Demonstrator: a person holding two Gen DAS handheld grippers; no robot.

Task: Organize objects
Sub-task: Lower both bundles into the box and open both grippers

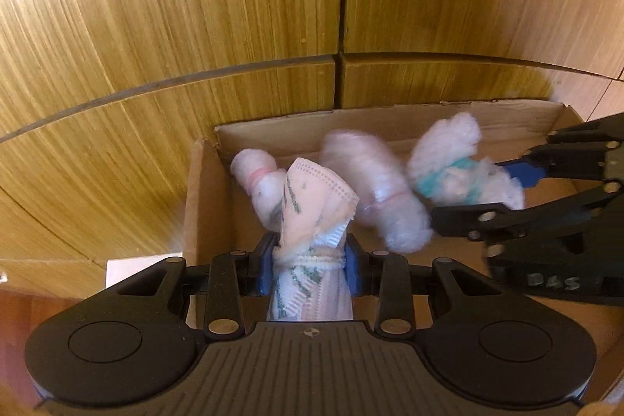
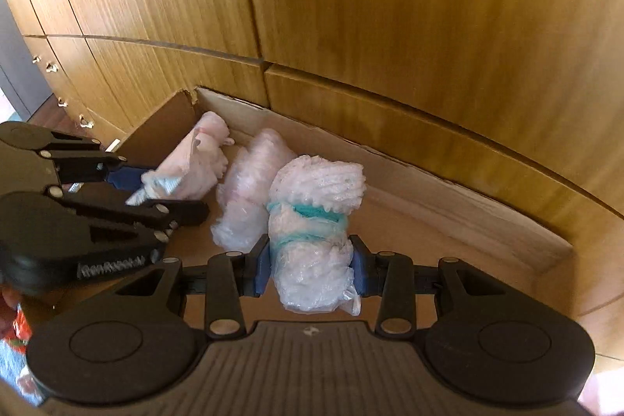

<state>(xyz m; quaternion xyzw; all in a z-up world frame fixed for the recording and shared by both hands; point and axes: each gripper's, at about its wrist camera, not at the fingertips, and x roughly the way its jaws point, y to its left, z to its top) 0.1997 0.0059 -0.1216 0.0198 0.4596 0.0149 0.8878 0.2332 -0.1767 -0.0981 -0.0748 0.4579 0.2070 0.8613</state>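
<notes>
Now the left gripper [image 1: 312, 252] has its fingers [image 1: 265, 268] pinching a rolled pink patterned cloth [image 1: 316, 209], and the right gripper [image 2: 314, 260] pinches a bagged white bundle tied with teal [image 2: 312, 232]. Just beyond both fingers, two more bundles [image 2: 249, 190] lie in the cardboard box [image 1: 202, 190] against wooden cabinet doors [image 1: 234, 6].

The open brown cardboard box [image 2: 448, 178] is matt paperboard with torn, rough edges. The yellow-brown wood-grain cabinet panels [image 1: 195, 6] carry a smooth, semi-gloss finish. The white bundle with a teal band [image 2: 312, 232] is wrapped in thin, crinkled, glossy plastic. The pale pink embossed roll [image 1: 312, 221] looks soft, matt and fibrous.
</notes>
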